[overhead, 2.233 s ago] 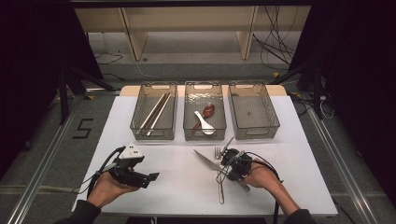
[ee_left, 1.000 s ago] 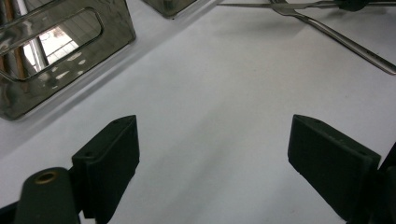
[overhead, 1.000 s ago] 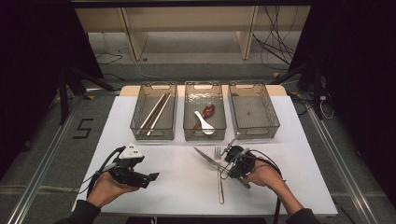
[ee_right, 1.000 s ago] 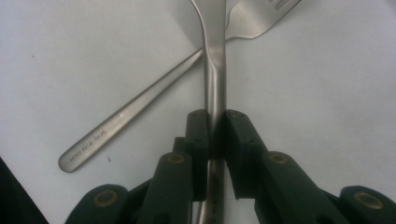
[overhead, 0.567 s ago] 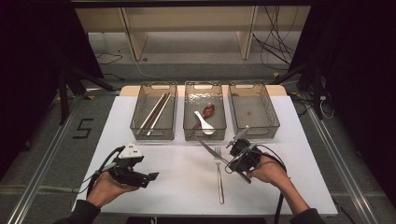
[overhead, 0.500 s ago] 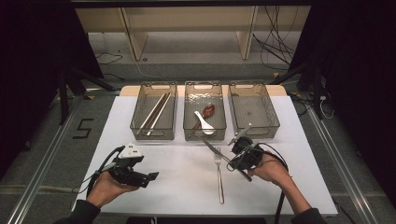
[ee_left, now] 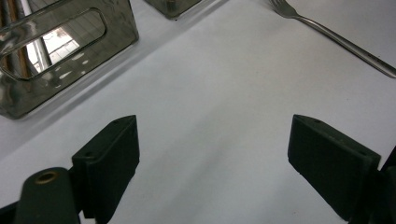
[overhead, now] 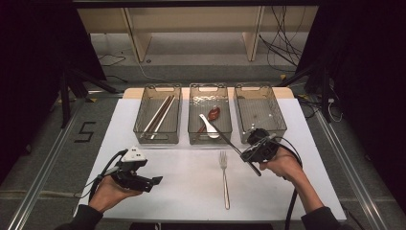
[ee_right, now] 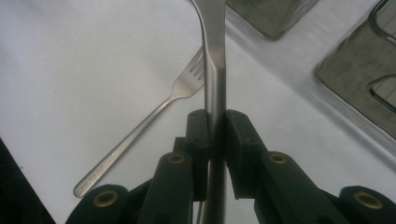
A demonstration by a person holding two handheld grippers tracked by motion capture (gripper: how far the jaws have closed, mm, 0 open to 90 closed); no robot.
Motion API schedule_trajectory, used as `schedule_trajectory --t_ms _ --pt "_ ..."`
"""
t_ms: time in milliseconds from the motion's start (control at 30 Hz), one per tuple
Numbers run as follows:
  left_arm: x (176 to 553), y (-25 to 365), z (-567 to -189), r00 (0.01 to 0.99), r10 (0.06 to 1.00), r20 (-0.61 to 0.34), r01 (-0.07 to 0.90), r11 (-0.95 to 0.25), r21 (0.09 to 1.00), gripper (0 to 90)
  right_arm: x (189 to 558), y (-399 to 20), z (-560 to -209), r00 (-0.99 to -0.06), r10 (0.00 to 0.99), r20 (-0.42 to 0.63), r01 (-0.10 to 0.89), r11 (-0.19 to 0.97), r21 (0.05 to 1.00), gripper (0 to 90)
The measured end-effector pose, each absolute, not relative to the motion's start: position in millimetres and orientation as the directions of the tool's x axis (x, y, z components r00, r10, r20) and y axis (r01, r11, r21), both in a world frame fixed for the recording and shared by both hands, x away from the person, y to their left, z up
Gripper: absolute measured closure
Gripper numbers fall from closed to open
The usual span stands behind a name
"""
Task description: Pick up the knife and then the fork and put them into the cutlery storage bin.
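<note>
Item in hand: slim stainless-steel table knife (overhead: 229, 142), clamped by its handle between the jaws of the right gripper (overhead: 250, 154), blade slanting up-left, raised off the white tabletop (overhead: 182, 187) with its tip over the near edge of the middle bin. Same grip confirmed in the right gripper view: black pads (ee_right: 236, 140) pressed on both sides of the metal handle (ee_right: 215, 93).

Left gripper (overhead: 151, 182): jaws spread wide, nothing between them, parked low over bare white surface, well apart from the cutlery.

Remaining loose piece: long steel fork (overhead: 224, 178), flat on the table, tines toward the bins, just left of the right hand (overhead: 280, 165).

Receptacles, one row at the far edge: clear plastic left bin (overhead: 157, 116) holding brown chopsticks (overhead: 160, 115); clear middle bin (overhead: 209, 115) holding a white spoon (overhead: 208, 126) and a dark red spoon (overhead: 213, 113); clear right bin (overhead: 260, 111), apparently unfilled.

Step judged: carrying phase of sorting cutlery, knife lifted and in transit.

Next move calls for: swinging the knife over the right bin, most likely, levelling it lengthwise along the bin, lowering, then releasing; fork to follow.
</note>
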State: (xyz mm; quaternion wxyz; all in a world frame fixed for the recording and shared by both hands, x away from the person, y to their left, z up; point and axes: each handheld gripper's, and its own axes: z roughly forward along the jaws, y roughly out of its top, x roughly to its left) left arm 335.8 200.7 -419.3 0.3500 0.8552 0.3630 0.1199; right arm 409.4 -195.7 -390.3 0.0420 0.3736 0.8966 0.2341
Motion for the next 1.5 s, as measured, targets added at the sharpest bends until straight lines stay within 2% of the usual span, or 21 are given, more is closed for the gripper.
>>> schedule_trajectory --t_ms 200,433,867,1500 --pt "336.2 200.4 -419.6 0.707 0.705 -0.052 0.539 -0.490 0.685 16.3 436.1 -213.6 -368.1 -0.655 0.751 0.084 0.683 0.541 0.490 80.9" --pt "336.5 201.0 -419.1 0.706 0.707 -0.053 0.537 -0.485 0.690 16.3 466.5 -229.6 -351.1 -0.595 0.799 0.081 0.725 0.491 0.483 80.9" --pt "337.0 202.4 -418.4 0.706 0.707 -0.055 0.537 -0.483 0.692 16.3 516.2 -238.4 -343.0 -0.511 0.857 0.060 0.794 0.444 0.414 80.8" --pt "336.5 201.4 -417.4 0.706 0.706 -0.058 0.532 -0.475 0.701 16.3 549.7 -244.8 -356.5 -0.441 0.896 0.049 0.843 0.395 0.364 80.7"
